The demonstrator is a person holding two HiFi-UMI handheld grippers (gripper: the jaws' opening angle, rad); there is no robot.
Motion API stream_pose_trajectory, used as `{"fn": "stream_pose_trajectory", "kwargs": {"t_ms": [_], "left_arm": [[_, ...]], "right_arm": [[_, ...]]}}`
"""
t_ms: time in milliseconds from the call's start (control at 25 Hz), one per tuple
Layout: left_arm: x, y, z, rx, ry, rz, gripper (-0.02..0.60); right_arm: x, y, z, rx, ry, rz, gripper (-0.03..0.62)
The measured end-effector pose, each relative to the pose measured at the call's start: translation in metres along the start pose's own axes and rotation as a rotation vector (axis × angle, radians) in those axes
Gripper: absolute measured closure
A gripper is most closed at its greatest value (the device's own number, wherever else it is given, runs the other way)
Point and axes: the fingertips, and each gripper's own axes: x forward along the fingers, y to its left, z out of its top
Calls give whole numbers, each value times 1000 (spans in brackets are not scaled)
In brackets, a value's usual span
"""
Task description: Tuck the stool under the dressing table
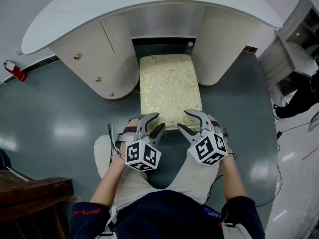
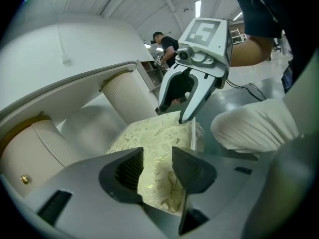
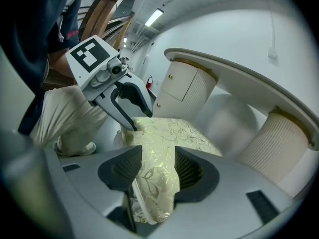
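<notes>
A stool with a cream floral cushion [image 1: 169, 88] stands on the grey floor, its far half in the gap between the two ribbed pedestals of the white dressing table [image 1: 149, 9]. My left gripper [image 1: 153, 124] hangs at the cushion's near left corner. Its jaws are open, with the cushion's edge [image 2: 159, 138] between them. My right gripper [image 1: 191, 122] is at the near right corner, also open around the cushion's edge [image 3: 169, 133]. Each gripper shows in the other's view: the right gripper [image 2: 172, 116] and the left gripper [image 3: 142, 121] rest at the cushion's rim.
The left pedestal [image 1: 99, 59] and right pedestal [image 1: 219, 44] flank the stool closely. My knees sit just behind the grippers. A dark wooden piece [image 1: 30, 193] is at the lower left, a white shelf unit [image 1: 294, 44] at the right, and a red object [image 1: 15, 71] by the left wall.
</notes>
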Motion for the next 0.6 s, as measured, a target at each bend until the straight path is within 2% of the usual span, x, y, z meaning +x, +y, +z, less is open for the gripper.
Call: {"fn": "stream_pose_trajectory", "kwargs": {"t_ms": [280, 400, 480, 600], "left_arm": [[6, -4, -10, 81, 44, 8, 406], [8, -4, -11, 85, 42, 13, 407], [9, -4, -12, 80, 42, 10, 406], [10, -3, -12, 64, 40, 6, 407]], "right_arm": [[8, 12, -15, -112, 102, 4, 387], [14, 11, -22, -144, 137, -25, 388], [18, 10, -25, -164, 159, -46, 425], [22, 10, -27, -171, 170, -48, 448]]}}
